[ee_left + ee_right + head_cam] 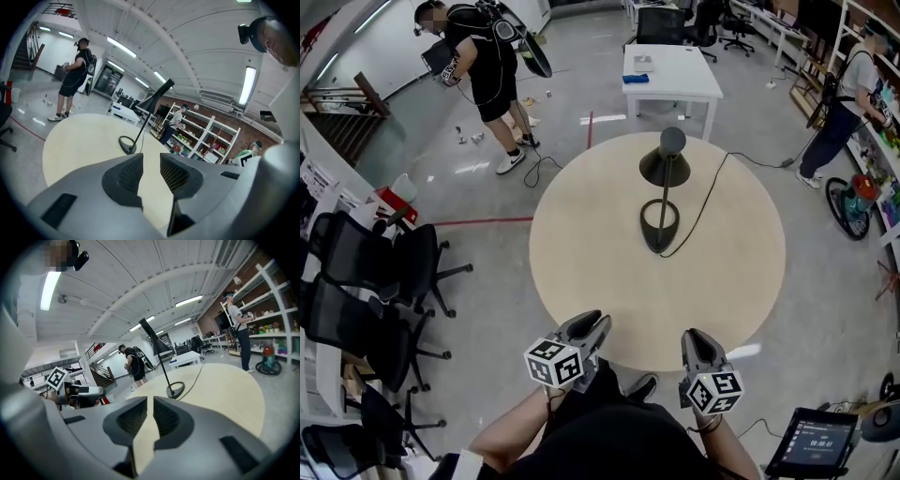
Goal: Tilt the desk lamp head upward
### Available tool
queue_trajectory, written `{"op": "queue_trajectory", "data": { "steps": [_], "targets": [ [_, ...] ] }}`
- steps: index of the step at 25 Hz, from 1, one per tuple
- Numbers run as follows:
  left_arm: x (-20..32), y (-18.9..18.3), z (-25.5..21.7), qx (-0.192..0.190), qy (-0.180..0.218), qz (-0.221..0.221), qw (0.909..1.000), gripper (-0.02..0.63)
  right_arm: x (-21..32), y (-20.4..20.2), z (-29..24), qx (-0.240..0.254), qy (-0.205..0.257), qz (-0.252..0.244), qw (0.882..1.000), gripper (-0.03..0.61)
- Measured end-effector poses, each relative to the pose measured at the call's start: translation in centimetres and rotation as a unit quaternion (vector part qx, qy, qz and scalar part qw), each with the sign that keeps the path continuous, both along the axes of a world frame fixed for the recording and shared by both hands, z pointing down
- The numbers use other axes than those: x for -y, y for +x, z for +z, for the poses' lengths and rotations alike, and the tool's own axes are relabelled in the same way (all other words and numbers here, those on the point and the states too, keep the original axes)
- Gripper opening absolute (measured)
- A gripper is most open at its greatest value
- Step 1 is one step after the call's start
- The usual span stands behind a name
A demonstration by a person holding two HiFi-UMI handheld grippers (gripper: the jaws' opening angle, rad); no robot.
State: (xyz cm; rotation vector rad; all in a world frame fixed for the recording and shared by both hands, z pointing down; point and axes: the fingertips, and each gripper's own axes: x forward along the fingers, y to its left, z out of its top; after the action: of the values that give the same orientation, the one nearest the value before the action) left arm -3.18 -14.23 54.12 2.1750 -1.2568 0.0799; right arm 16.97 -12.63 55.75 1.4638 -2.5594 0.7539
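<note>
A black desk lamp (665, 167) stands on the far half of the round pale wooden table (581, 253). Its cone head points down over its ring base (660, 225). In the left gripper view the lamp (157, 98) stands well ahead on a slanted stem. It also shows in the right gripper view, with its head (152, 341) above its base (176, 390). My left gripper (595, 326) hovers at the near table edge, open with nothing between its pads (130, 172). My right gripper (698, 337) is beside it, with only a narrow empty gap between its jaws.
The lamp's black cord (708, 202) runs across the table and off its far right side. A white desk (670, 70) stands behind, and office chairs (366, 281) are at the left. One person (483, 66) stands at the back left, another (848, 94) by the shelves at the right. A tablet (816, 441) sits low right.
</note>
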Motion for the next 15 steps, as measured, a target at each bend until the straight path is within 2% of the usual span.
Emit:
{"op": "queue_trajectory", "data": {
  "steps": [5, 11, 15],
  "targets": [
    [5.0, -2.2, -2.2, -0.047, 0.023, -0.008, 0.9986, 0.117, 4.0, -0.5, -1.9, -0.013, 0.027, 0.007, 1.000, 0.043],
    [12.9, -2.5, -5.4, -0.103, 0.056, 0.032, 0.9926, 0.118, 9.6, -0.9, -4.8, -0.041, 0.068, 0.023, 0.997, 0.043],
    [17.7, -2.8, -7.1, -0.115, 0.077, 0.060, 0.9885, 0.118, 13.3, -2.0, -6.6, -0.069, 0.095, 0.024, 0.993, 0.043]
  ]
}}
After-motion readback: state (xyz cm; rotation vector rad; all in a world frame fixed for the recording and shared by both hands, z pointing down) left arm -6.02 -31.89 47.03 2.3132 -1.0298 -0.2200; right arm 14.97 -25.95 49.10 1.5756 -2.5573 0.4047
